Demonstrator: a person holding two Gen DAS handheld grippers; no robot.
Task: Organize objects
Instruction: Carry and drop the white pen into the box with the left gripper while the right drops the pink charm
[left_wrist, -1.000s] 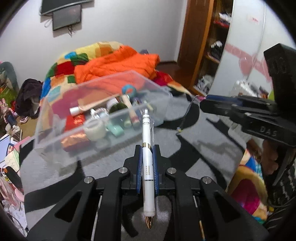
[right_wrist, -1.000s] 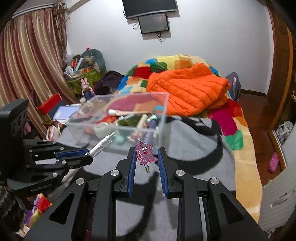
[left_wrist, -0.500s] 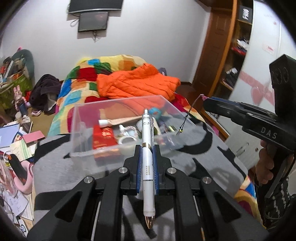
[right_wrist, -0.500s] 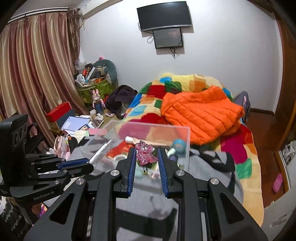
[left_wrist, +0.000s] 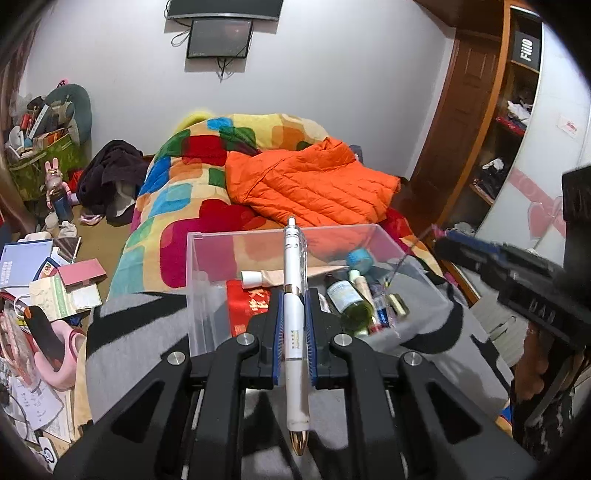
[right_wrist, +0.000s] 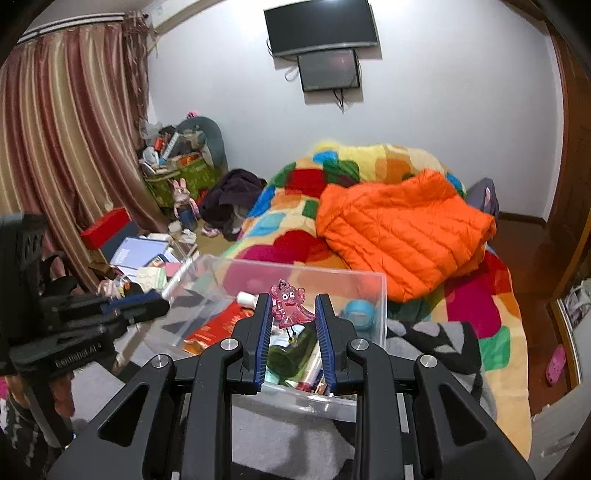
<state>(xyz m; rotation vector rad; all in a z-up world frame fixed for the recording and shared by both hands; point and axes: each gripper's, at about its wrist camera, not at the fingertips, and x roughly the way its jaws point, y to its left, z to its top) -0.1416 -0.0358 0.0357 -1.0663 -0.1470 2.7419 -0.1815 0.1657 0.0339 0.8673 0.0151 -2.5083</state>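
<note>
My left gripper (left_wrist: 294, 295) is shut on a white pen (left_wrist: 295, 314) that lies along the fingers, its tip toward the camera. It hovers over the near wall of a clear plastic box (left_wrist: 207, 280) that holds a green bottle (left_wrist: 349, 301), a red packet (left_wrist: 245, 304), a tube and blue tape. My right gripper (right_wrist: 291, 301) is shut on a pink translucent figure charm (right_wrist: 288, 304) over the same box (right_wrist: 373, 295). The right gripper shows at the right of the left wrist view (left_wrist: 447, 236). The left gripper shows at the left of the right wrist view (right_wrist: 159, 301).
The box stands on a grey and black blanket (left_wrist: 136, 332) at the foot of a bed with a colourful quilt (left_wrist: 184, 199) and an orange jacket (left_wrist: 310, 184). Books and clutter (left_wrist: 40, 280) cover the floor at the left. A wardrobe (left_wrist: 517, 129) stands at the right.
Both grippers have risen and moved forward over the box, each holding its object. The box now sits just under the fingertips in both views.
</note>
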